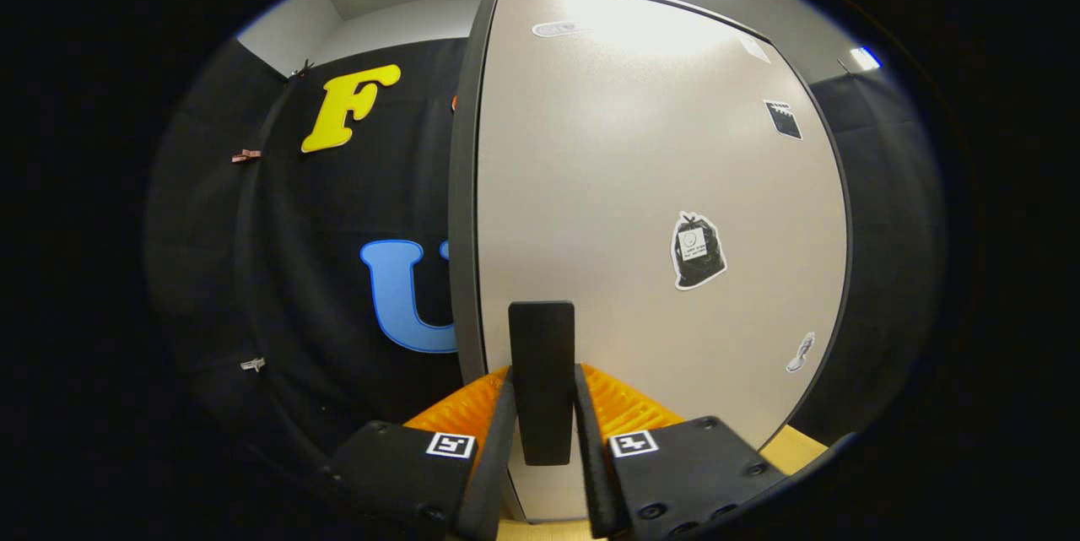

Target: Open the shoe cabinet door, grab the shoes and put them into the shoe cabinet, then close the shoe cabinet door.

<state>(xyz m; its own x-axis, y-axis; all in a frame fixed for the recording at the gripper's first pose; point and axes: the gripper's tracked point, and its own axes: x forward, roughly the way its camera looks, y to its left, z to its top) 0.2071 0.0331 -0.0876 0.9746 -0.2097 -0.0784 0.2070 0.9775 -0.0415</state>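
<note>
A: What fills the scene?

B: The shoe cabinet door (658, 212), a pale panel with a dark edge and a few stickers (697, 251), standing right ahead of the fingers.

A: And the step?

B: Working the door, I judge. Whether it is being opened or closed I cannot tell, since the cabinet's inside is hidden.

A: The gripper (542, 431)?

B: It points level, straight at the panel, low near the hinge-less edge. Its fingers are clamped on the upright dark handle (541, 372), one on each side.

A: Next?

B: Probably a steady swing along the door's arc, keeping the grip firm.
</note>
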